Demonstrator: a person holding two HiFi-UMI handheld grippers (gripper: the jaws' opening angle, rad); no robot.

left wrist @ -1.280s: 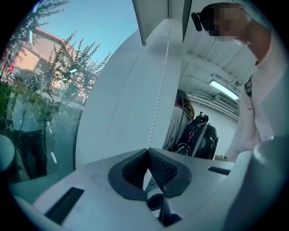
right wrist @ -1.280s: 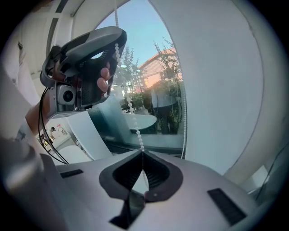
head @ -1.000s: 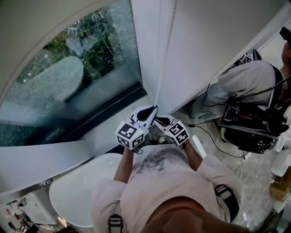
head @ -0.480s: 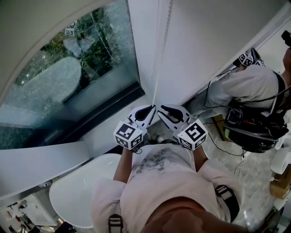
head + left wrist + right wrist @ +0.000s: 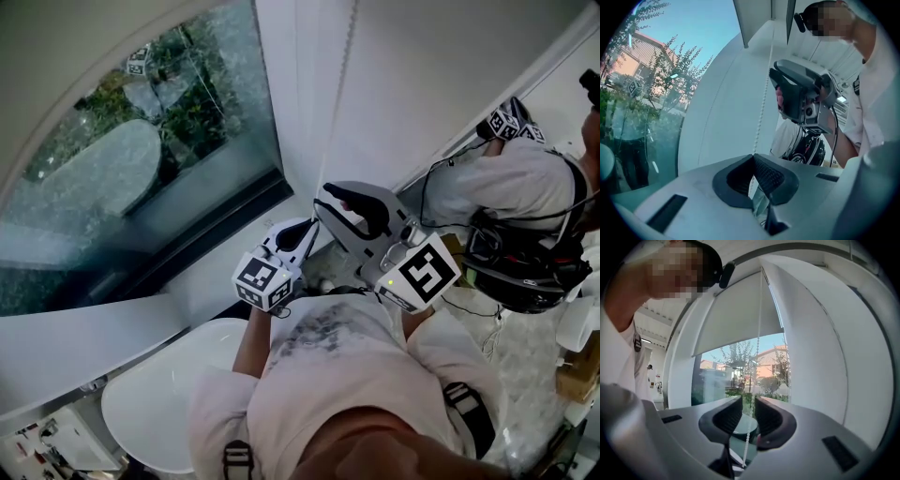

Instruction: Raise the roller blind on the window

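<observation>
1. Left gripper [image 5: 309, 229]: jaws clamped on bead chain [image 5: 337, 103], low on it.
2. Right gripper [image 5: 330, 199] has let go & risen up the chain vs a sec ago; jaws apart, chain between, unpinched.
3. Roller blind [image 5: 740, 319] at chain's top, part-raised; prob. re-grip for next pull.

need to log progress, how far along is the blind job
Partly done: the blind hangs partway up, glass clear below. In hand: left gripper shut on the chain; right gripper open around it higher up. Left: more pulls, as the blind covers the upper glass.
</observation>
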